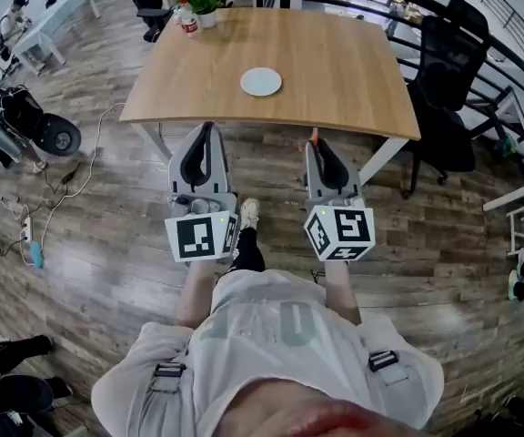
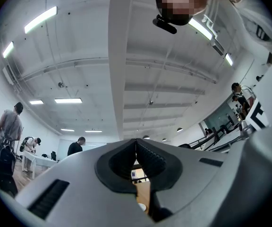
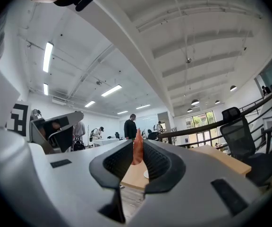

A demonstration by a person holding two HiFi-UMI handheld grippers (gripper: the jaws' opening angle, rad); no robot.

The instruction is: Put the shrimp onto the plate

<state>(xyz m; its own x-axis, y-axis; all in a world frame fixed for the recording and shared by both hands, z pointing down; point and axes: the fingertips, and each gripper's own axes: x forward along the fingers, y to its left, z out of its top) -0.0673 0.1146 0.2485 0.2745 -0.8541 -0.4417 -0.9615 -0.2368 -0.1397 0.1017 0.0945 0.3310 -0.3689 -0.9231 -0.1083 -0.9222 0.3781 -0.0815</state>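
1. Head view: you hold both claws low over the plank floor (image 1: 107,235), just short of the near edge of the tabletop (image 1: 344,57). Your left claw (image 1: 209,127) is toward the near left corner. Your right claw (image 1: 314,140) is closer to the middle of that edge.
2. Right gripper view: your right claw (image 3: 137,148) is pinched narrow on the shrimp (image 3: 137,151). The orange body stands upright between the ribbed pads, and its end pokes up past the tips. From the head view the shrimp (image 1: 314,136) shows only as a small orange tip at the claw's front end.
3. Left gripper view: your left claw (image 2: 136,144) is closed tip to tip and grips nothing. The gap lower down between its pads shows a strip of tabletop.
4. Plate (image 1: 260,82): white, round and flat, near the middle of the tabletop. It is well apart from the shrimp and from both claws.
5. Other items: a potted plant (image 1: 203,3) stands at the far left corner. A black office chair (image 1: 444,89) stands beside the right edge.
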